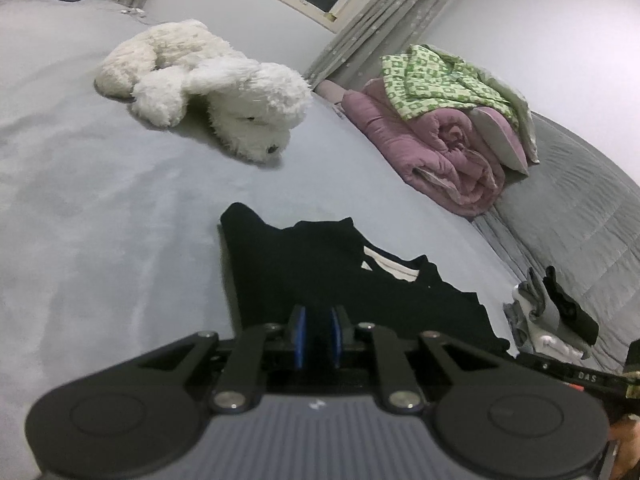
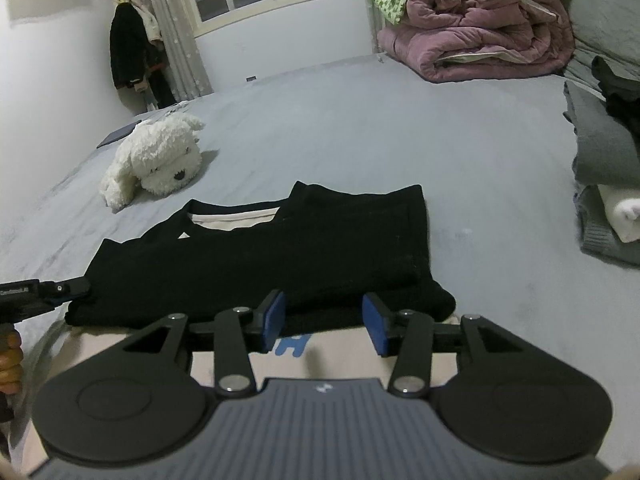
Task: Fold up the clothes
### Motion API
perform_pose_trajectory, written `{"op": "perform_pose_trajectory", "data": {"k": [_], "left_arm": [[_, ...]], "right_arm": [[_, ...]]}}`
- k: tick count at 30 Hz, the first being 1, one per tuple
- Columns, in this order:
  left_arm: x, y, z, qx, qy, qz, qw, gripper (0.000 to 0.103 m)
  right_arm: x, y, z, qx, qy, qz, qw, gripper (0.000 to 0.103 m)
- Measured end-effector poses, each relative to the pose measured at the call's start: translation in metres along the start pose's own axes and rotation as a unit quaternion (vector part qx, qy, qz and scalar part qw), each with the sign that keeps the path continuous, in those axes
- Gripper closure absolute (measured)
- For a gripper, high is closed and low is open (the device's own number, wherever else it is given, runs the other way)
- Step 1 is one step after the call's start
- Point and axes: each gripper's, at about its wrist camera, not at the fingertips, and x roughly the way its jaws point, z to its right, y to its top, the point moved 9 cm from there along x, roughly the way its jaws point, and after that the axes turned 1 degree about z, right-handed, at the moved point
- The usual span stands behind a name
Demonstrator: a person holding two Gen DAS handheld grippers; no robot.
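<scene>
While the black shirt lies folded on the bed, my right gripper is spread at its near hem; left gripper, nearly pressed together, grips nothing I can see. I'd lift evenly.

The near edge of the black shirt disappears behind the right gripper, so can't tell if the pads touch it. The pile of clothes gets chopped off by the frame's right side, and the hand at the left edge is barely in view.
</scene>
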Motion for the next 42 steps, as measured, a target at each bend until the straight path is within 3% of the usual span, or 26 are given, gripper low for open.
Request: {"op": "perform_pose_trajectory", "data": {"k": [3,13,19,25,28,33,42], "left_arm": [[-0.003,0.002,-0.001,-0.010,0.003,0.001,0.9999,0.080],[-0.011,0.000,-0.002,-0.032,0.028,-0.021,0.9989,0.079],[-0.032,-0.015,0.005,-0.001,0.050,-0.052,0.9974,0.079],[-0.065,-0.055,-0.002,0.004,0.061,-0.101,0.9930,0.079],[-0.081,-0.077,-0.002,-0.012,0.034,-0.099,0.9945,0.079],[-0.103,-0.108,-0.005,-0.046,-0.036,-0.105,0.9927,0.079],[-0.136,-0.144,-0.003,-0.100,-0.136,-0.152,0.9739,0.080]], "right_arm": [[-0.005,-0.003,0.002,0.008,0.003,-0.008,1.000,0.050],[-0.024,-0.014,0.024,0.031,-0.010,-0.038,0.999,0.048],[-0.045,-0.028,0.046,0.036,-0.025,-0.055,0.997,0.048],[-0.063,-0.051,0.070,0.043,-0.034,-0.086,0.995,0.048],[-0.071,-0.061,0.079,0.053,-0.020,-0.095,0.994,0.048],[-0.080,-0.067,0.094,0.102,0.046,-0.109,0.988,0.048],[-0.098,-0.084,0.115,0.212,0.163,-0.157,0.951,0.048]]}}
